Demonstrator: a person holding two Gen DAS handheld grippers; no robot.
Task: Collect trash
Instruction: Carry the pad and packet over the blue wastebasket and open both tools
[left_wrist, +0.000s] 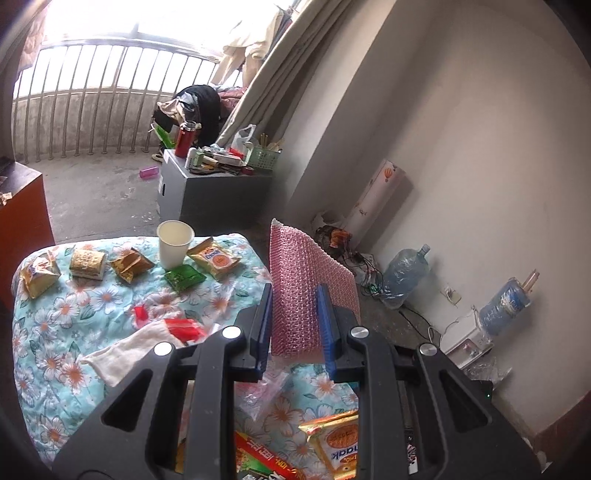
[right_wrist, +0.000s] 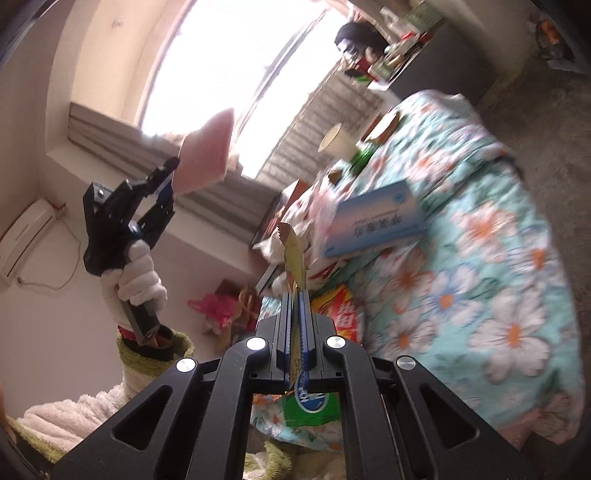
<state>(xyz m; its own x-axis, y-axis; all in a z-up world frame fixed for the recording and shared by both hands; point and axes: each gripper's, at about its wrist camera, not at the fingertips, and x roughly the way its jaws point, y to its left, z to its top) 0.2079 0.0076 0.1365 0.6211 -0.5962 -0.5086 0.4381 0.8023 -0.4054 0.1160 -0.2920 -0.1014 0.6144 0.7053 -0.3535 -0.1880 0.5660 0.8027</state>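
Observation:
My left gripper (left_wrist: 295, 291) is shut on a pink bubble-wrap sheet (left_wrist: 306, 280) and holds it upright above the right edge of the flowered blue quilt (left_wrist: 74, 332). The right wrist view shows that left gripper (right_wrist: 168, 177) raised high with the pink sheet (right_wrist: 207, 151). My right gripper (right_wrist: 295, 295) is shut on a thin gold and green snack wrapper (right_wrist: 293, 258), held edge-on above the quilt (right_wrist: 480, 277). Several gold snack packets (left_wrist: 86, 263), a green packet (left_wrist: 184, 277), red wrappers (left_wrist: 184, 329) and a white paper cup (left_wrist: 174, 243) lie on the quilt.
A white cloth (left_wrist: 125, 354) lies near the left gripper. A blue box (right_wrist: 376, 218) sits on the quilt. A grey crate (left_wrist: 207, 192) with clutter stands beyond the bed. Water bottles (left_wrist: 404, 273) and cables lie by the wall.

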